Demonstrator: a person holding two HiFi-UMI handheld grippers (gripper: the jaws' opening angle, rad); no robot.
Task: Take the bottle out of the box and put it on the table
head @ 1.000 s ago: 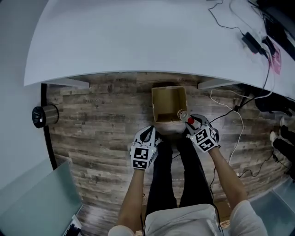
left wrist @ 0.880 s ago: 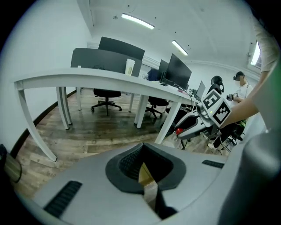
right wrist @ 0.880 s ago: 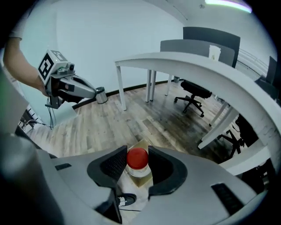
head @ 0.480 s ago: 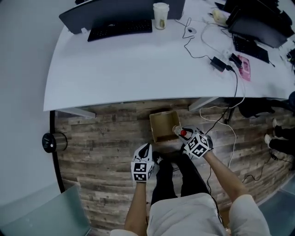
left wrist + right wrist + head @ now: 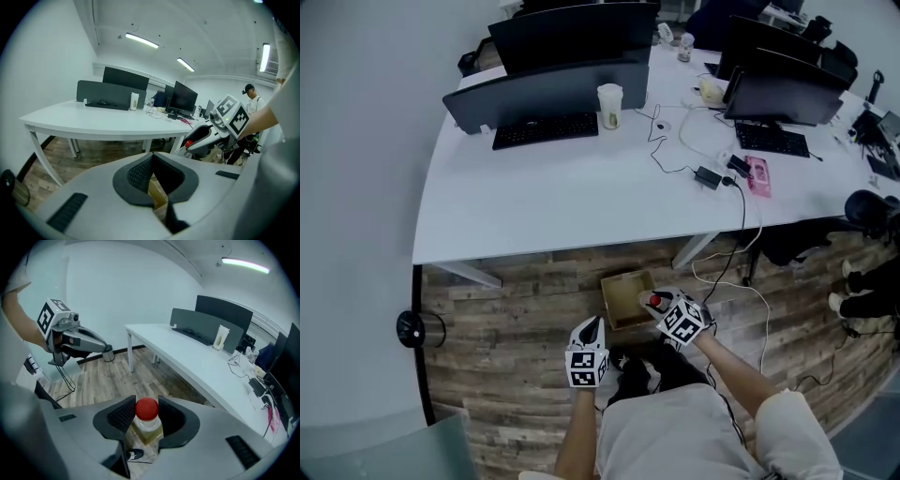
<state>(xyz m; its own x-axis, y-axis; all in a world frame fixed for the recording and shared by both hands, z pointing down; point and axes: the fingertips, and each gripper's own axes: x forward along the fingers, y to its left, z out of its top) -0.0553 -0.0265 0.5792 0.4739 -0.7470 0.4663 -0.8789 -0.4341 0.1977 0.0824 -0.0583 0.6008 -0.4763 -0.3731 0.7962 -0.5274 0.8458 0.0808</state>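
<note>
The bottle (image 5: 148, 429) stands roughly upright, its long axis near vertical and its red cap on top. It is clear plastic with pale yellowish liquid inside. The right gripper (image 5: 146, 416) clamps its neck between both pads, just under the cap, and holds it in the air. The left gripper (image 5: 151, 157) beside it is empty, its jaws closed together. Below the bottle an open cardboard box (image 5: 621, 292) sits on the wooden floor (image 5: 506, 314). The white surface (image 5: 581, 197) lies beyond.
</note>
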